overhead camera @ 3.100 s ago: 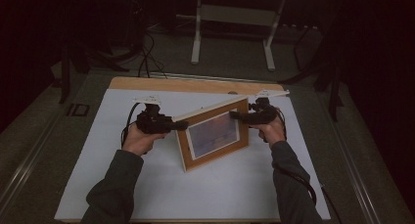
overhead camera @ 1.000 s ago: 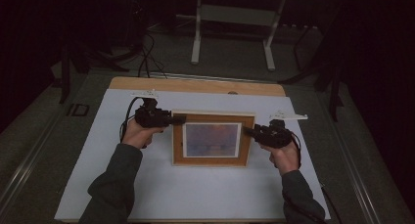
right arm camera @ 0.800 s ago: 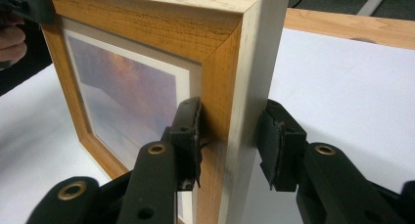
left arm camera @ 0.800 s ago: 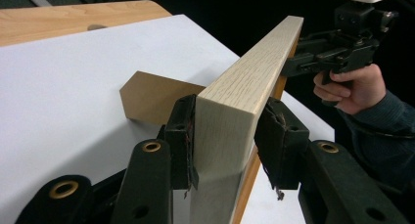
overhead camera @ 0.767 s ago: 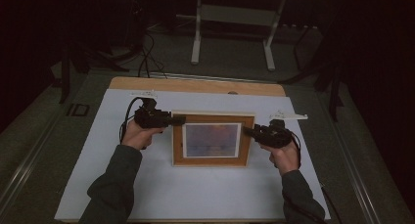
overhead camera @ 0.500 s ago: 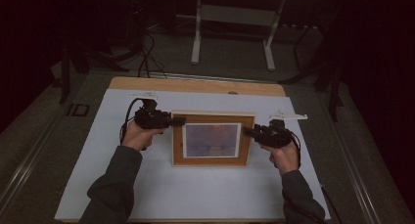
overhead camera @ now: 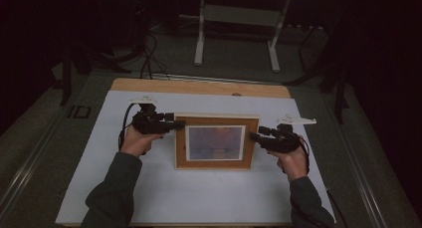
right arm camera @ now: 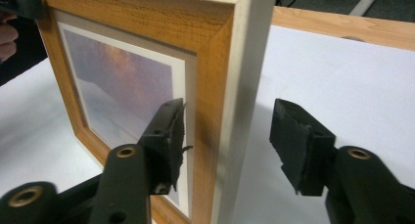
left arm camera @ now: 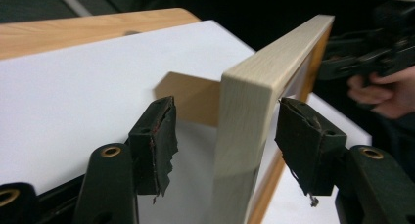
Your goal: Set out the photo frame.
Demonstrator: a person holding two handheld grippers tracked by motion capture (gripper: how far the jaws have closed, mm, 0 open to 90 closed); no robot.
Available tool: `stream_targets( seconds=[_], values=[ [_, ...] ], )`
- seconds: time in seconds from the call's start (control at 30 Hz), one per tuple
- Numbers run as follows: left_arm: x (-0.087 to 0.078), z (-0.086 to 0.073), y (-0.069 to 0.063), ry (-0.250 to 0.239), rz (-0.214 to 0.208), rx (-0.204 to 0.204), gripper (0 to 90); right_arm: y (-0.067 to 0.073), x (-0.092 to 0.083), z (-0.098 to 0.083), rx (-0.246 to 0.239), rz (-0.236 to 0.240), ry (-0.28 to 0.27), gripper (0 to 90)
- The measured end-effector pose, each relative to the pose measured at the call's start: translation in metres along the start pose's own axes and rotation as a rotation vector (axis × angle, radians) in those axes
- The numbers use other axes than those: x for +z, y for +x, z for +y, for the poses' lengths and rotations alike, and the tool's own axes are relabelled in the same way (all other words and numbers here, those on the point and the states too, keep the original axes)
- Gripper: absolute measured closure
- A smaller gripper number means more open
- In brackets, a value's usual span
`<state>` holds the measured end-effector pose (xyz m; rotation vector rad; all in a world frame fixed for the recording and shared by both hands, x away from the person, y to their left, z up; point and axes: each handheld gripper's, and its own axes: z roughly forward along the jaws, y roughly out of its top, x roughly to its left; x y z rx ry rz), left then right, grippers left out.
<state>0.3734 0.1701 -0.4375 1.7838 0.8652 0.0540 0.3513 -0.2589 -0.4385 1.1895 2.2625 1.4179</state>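
Note:
A wooden picture frame [overhead camera: 216, 142] with a purple sunset print stands upright on the white sheet [overhead camera: 199, 198], facing the person. My left gripper [overhead camera: 179, 123] straddles the frame's left edge [left arm camera: 274, 53]. Its jaws have just been opening, and both pads [left arm camera: 156, 136] stand off the wood. My right gripper [overhead camera: 255, 136] straddles the frame's right edge [right arm camera: 147, 18]. Its jaws have also just been opening, one pad [right arm camera: 169, 131] near the front face and the other behind, with a gap. In the gripper views the left gripper [left arm camera: 227, 106] and the right gripper [right arm camera: 229, 109] both stand open around the frame.
The sheet covers most of a wooden table, whose bare strip [overhead camera: 199, 86] shows along the far edge. Beyond it, metal stand legs [overhead camera: 236, 36] and cables [overhead camera: 149, 54] lie on the dark floor. The person's right hand [left arm camera: 381, 87] shows behind the frame in the left gripper view.
Since three seconds ago the frame has turned from an angled pose to square with the table's front edge, and the right hand has come nearer. Over the last second neither hand moved.

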Motion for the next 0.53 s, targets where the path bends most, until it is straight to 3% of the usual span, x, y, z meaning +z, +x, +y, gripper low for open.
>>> stream_targets(
  seconds=[0.1,0.27,0.33,0.43,0.53],
  values=[
    [-0.009,-0.004,-0.006,0.001,0.044,0.025,39.3,0.000,-0.004,-0.003,-0.001,0.001,0.008,41.9],
    [-0.029,-0.022,-0.018,0.021,0.156,0.069,39.2,-0.001,-0.011,-0.011,-0.014,-0.013,0.027,38.9],
    [-0.035,-0.032,-0.019,0.031,0.194,0.070,39.2,-0.002,-0.016,-0.016,-0.001,-0.013,0.025,38.2],
    [-0.042,-0.051,-0.021,0.074,0.288,0.075,39.2,-0.004,-0.021,-0.027,0.014,-0.021,0.033,36.3],
    [-0.045,-0.072,-0.021,0.111,0.374,0.060,39.2,-0.006,-0.021,-0.040,0.017,-0.064,0.070,34.4]
  ],
)
